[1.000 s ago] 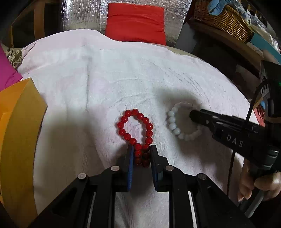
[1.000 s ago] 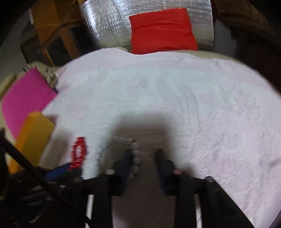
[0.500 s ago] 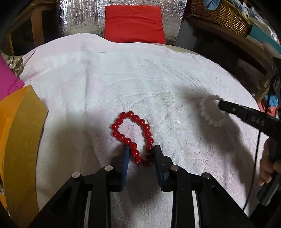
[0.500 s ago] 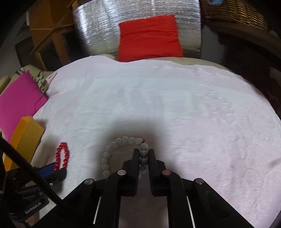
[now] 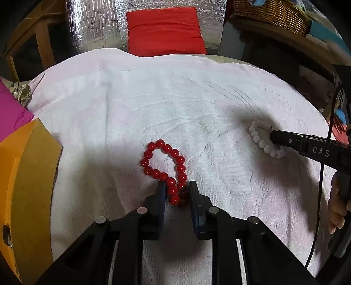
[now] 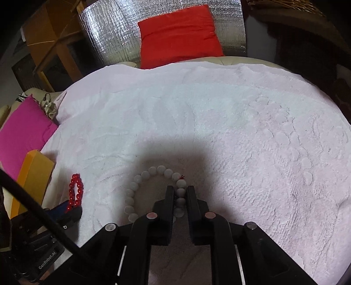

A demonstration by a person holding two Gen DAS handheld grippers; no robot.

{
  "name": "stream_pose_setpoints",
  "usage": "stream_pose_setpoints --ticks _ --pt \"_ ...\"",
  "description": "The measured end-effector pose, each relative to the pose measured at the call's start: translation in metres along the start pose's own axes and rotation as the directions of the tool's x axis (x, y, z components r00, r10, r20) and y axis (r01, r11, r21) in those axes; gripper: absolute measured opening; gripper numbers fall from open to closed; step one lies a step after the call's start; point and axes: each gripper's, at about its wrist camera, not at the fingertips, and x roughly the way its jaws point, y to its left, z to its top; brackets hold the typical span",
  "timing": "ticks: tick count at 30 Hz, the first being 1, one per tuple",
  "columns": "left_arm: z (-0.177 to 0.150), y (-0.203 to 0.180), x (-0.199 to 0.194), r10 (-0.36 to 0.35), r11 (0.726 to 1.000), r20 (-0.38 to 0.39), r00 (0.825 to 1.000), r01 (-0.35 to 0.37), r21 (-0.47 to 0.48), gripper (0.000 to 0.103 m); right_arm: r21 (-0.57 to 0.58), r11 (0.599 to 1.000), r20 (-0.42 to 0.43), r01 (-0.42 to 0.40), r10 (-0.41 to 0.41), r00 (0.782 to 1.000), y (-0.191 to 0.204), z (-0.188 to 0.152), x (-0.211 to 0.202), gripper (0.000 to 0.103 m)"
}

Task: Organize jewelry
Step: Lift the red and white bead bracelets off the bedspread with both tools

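Observation:
A red bead bracelet (image 5: 165,163) lies on the white towel (image 5: 175,103); its near end sits between the fingers of my left gripper (image 5: 175,189), which is shut on it. It also shows in the right wrist view (image 6: 75,190). A white bead bracelet (image 6: 153,177) lies on the towel, and my right gripper (image 6: 180,193) is shut on its right side. In the left wrist view the white bracelet (image 5: 262,142) sits at the tip of the right gripper's finger (image 5: 285,138).
An orange box (image 5: 26,186) stands at the towel's left edge, with a magenta cushion (image 6: 22,129) behind it. A red cushion (image 5: 164,30) and silver foil sheet (image 5: 98,24) are at the back. A wicker basket (image 5: 269,13) sits back right.
The right gripper closed on the white bracelet and carried it right, away from the red one. The left gripper has widened a little around the red bracelet's end.

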Motion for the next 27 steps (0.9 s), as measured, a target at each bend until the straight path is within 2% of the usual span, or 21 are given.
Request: stream_pose_setpoints --ticks 2,7,27 --pt "0.000 -0.001 -0.001 -0.001 1.000 0.001 1.000 0.001 0.005 0.013 -0.014 1.000 0.008 -0.006 0.006 1.000 0.001 -0.001 -0.001 0.014" --pt "0.000 -0.004 -0.003 0.008 1.000 0.004 1.000 -0.008 0.009 0.010 -0.025 0.999 0.053 -0.025 0.026 0.998 0.004 -0.004 -0.013 0.011" --pt "-0.003 -0.007 -0.040 -0.074 0.997 0.076 0.994 0.074 -0.004 0.010 -0.027 0.998 0.157 -0.053 0.056 0.986 0.006 -0.002 -0.062 0.011"
